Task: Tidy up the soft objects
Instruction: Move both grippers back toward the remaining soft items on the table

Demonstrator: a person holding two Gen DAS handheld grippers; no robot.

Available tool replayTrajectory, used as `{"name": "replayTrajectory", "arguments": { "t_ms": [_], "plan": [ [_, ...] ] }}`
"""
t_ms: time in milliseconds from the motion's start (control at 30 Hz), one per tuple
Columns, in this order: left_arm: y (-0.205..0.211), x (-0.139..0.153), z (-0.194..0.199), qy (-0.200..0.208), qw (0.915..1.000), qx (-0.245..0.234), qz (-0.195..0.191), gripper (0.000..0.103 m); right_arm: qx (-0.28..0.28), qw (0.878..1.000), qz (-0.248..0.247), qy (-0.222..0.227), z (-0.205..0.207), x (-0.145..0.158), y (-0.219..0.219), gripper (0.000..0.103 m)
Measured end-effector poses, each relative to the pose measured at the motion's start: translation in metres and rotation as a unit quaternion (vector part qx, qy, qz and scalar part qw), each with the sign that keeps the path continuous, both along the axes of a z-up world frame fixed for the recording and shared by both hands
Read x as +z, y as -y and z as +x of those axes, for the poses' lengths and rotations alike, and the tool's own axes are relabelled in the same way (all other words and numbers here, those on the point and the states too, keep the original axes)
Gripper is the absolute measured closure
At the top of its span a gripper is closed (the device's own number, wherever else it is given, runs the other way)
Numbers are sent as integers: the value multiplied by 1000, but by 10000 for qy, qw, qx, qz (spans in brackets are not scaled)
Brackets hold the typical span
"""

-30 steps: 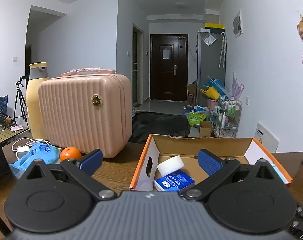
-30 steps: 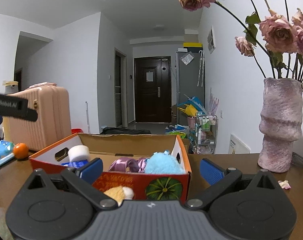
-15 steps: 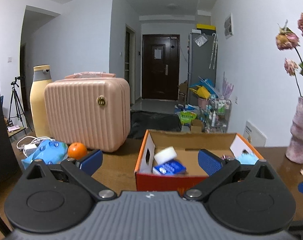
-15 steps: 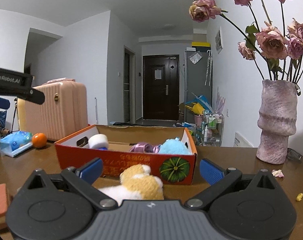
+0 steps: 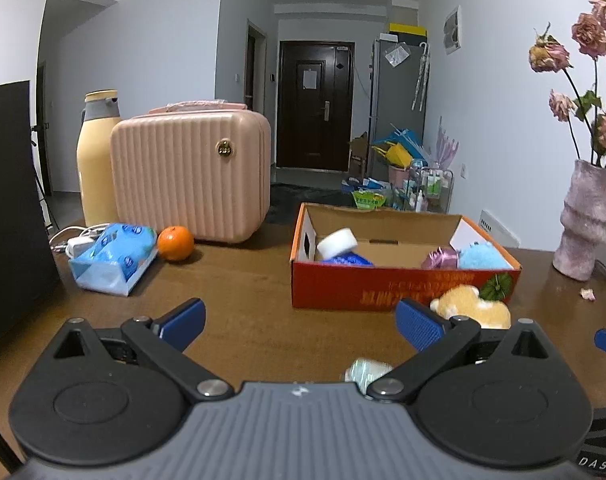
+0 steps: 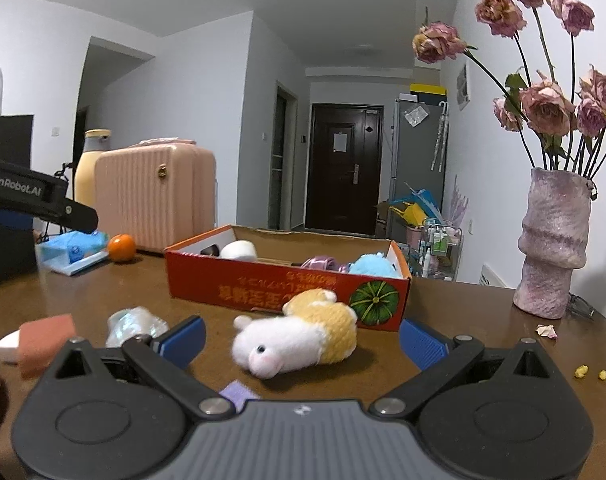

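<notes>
An orange cardboard box (image 5: pixel 399 288) (image 6: pixel 287 292) stands on the brown table, holding a white roll (image 5: pixel 337 242), a blue pack (image 5: pixel 345 260), a purple soft thing (image 5: pixel 441 258) and a light blue plush (image 5: pixel 479 256) (image 6: pixel 371 266). A white and yellow plush hamster (image 6: pixel 299 338) (image 5: pixel 471 306) lies on the table in front of the box, just ahead of my open right gripper (image 6: pixel 301 338). My left gripper (image 5: pixel 301 322) is open and empty, back from the box. A crumpled clear wrapper (image 6: pixel 135 324) (image 5: pixel 367 370) lies near both.
A pink suitcase (image 5: pixel 191 176), a yellow bottle (image 5: pixel 97 160), a blue tissue pack (image 5: pixel 115 256) and an orange (image 5: pixel 175 243) stand at the left. A vase of dried roses (image 6: pixel 555 248) is at the right. A pink sponge block (image 6: pixel 47 338) and a lilac pad (image 6: pixel 237 394) lie near me.
Both grippers have pulled back from the box and risen. The plush hamster and the loose things on the table have come fully into the right wrist view.
</notes>
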State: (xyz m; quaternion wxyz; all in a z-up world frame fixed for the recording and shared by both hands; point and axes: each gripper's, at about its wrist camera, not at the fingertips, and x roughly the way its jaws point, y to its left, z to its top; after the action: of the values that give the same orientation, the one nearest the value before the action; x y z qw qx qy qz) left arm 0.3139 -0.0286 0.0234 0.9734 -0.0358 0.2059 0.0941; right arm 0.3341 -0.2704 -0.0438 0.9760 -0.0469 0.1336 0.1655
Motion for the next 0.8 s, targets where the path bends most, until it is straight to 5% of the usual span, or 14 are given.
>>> {"name": "replayTrajectory", "arguments": {
  "t_ms": [800],
  "plan": [
    [-11,-29,-105,-489,9986,-178,101,0,45,9996,-61,-280,-80,1,5,0]
  ]
}}
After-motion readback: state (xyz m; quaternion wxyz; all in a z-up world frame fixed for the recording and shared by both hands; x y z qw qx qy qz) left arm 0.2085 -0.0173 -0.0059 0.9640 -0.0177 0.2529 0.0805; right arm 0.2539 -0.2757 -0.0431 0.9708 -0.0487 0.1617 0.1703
